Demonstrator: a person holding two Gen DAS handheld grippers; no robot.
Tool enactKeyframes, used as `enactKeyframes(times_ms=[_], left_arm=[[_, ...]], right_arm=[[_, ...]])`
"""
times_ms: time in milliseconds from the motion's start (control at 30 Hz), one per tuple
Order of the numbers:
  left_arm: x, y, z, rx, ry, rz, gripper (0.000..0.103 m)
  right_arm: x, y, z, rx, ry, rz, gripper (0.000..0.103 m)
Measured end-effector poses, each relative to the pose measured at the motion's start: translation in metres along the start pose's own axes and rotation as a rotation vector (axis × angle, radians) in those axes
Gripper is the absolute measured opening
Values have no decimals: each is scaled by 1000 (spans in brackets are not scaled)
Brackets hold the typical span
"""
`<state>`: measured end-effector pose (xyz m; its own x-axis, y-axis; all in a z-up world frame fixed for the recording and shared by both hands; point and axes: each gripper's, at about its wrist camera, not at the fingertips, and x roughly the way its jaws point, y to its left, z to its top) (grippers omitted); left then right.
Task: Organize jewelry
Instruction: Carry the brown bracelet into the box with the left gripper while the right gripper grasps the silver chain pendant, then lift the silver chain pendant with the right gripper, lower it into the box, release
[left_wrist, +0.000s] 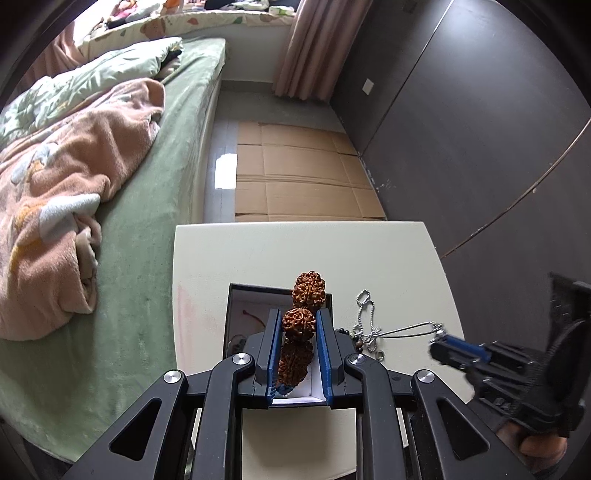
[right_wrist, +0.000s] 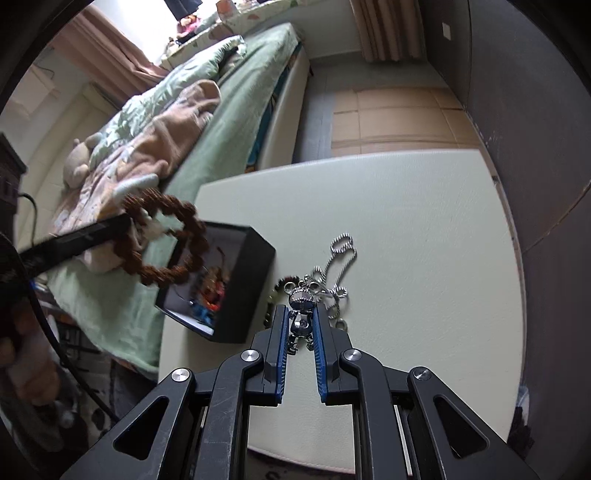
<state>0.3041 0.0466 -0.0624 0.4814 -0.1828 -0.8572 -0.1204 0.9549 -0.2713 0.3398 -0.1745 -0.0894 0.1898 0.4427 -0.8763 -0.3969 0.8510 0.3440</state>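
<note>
Pinching a bracelet of large, knobbly brown seed beads (left_wrist: 298, 332), the left tool (left_wrist: 298, 325) carries it in the air above the open black jewelry box (left_wrist: 236, 314). In the left wrist view three beads line up between the blue pads (left_wrist: 275, 347), one more sticking out past the tips at 12 o'clock. From the right wrist view the same bracelet (right_wrist: 166, 240) shows as a full ring of wrinkled, walnut-like beads, hanging at the tip of the left tool (right_wrist: 125, 225) at 10 o'clock of the box (right_wrist: 243, 280), somewhat blurred.

The right tool (right_wrist: 300, 325) has its blue pads (right_wrist: 282, 332) closed in on a small silver bear-shaped charm (right_wrist: 302, 306); the charm's body sits between the pads while its round-eared head pokes out beyond the tips at 12 o'clock. A silver rope chain (right_wrist: 338, 258) runs from the charm over the pale tabletop (right_wrist: 424, 240), looping towards 1 o'clock. In the left wrist view the chain (left_wrist: 365, 317) is drawn taut towards the right tool (left_wrist: 441, 338), at 3 o'clock of the box.

A string of small dark beads (right_wrist: 275, 291) lies on the tabletop just beside the box, at 10 o'clock of the charm. Inside the box, red, orange and blue pieces (right_wrist: 210, 295) lie jumbled against its white lining. The box sits near the tabletop's left edge, next to the green bed (left_wrist: 147, 221).
</note>
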Motion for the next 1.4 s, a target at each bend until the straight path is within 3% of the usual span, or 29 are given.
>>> enactKeyframes(times_ms=[200,300,467,900,1100,1400], left_arm=[[15,11,-3,-55,49,-3,22],[19,16,-4,-77,88,-3,33],[-2,25,-3,-104,27,-29,67],[-49,47,-11,-137,-72,-62,70],[-64,58,-13,-153,-114,-67,84],[-77,81,-19,-185,-143,-59,84]], right_arm=[[-37,18,6,-14,-97,4,14],[-56,32,15,-30,-142,6,14],[-85,57,34,-70,-212,14,14],[-164,139,76,-209,-399,10,14],[-188,174,89,-254,-455,34,14],[-169,195,91,-290,-423,34,14]])
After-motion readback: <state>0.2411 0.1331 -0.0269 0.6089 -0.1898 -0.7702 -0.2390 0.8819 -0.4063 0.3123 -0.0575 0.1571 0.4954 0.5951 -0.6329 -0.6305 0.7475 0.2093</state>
